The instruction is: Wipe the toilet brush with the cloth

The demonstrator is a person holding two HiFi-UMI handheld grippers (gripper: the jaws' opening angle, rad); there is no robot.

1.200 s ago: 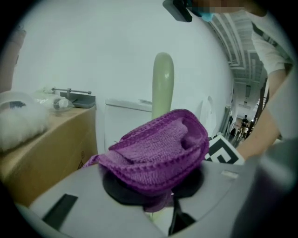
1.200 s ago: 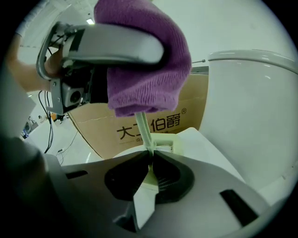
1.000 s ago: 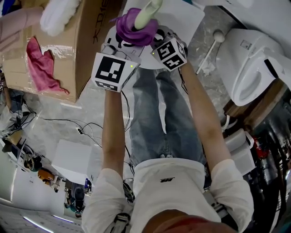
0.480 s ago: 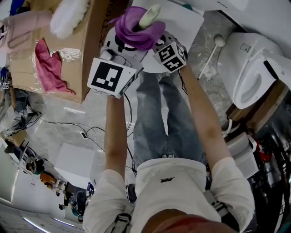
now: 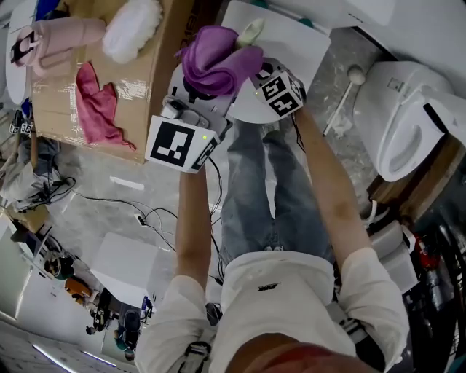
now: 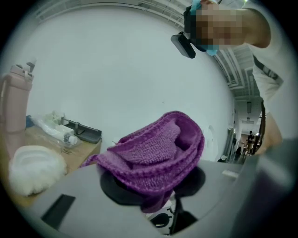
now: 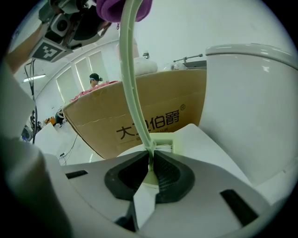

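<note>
The purple cloth (image 5: 211,62) is bunched around the top of the pale green toilet brush handle (image 5: 252,30), and only the handle's tip shows above it. My left gripper (image 5: 198,87) is shut on the cloth (image 6: 156,151), which fills the gap between the dark pads (image 6: 116,186). Its jaws have just been closing with the cloth between them. My right gripper (image 5: 251,69) is shut on the thin handle (image 7: 132,83) low down, with the jaws (image 7: 150,169) pinching the stem. The cloth (image 7: 123,8) sits at the handle's upper end. The brush head is hidden.
A cardboard box (image 5: 156,80) at the left holds a pink rag (image 5: 98,109) and a white fluffy duster (image 5: 131,29). A white toilet (image 5: 408,109) stands at the right, with another brush (image 5: 342,98) on the floor beside it. Cables (image 5: 138,211) lie on the floor.
My left gripper has slid up the handle with the purple cloth, so less of the handle's tip shows. The right gripper has stayed put.
</note>
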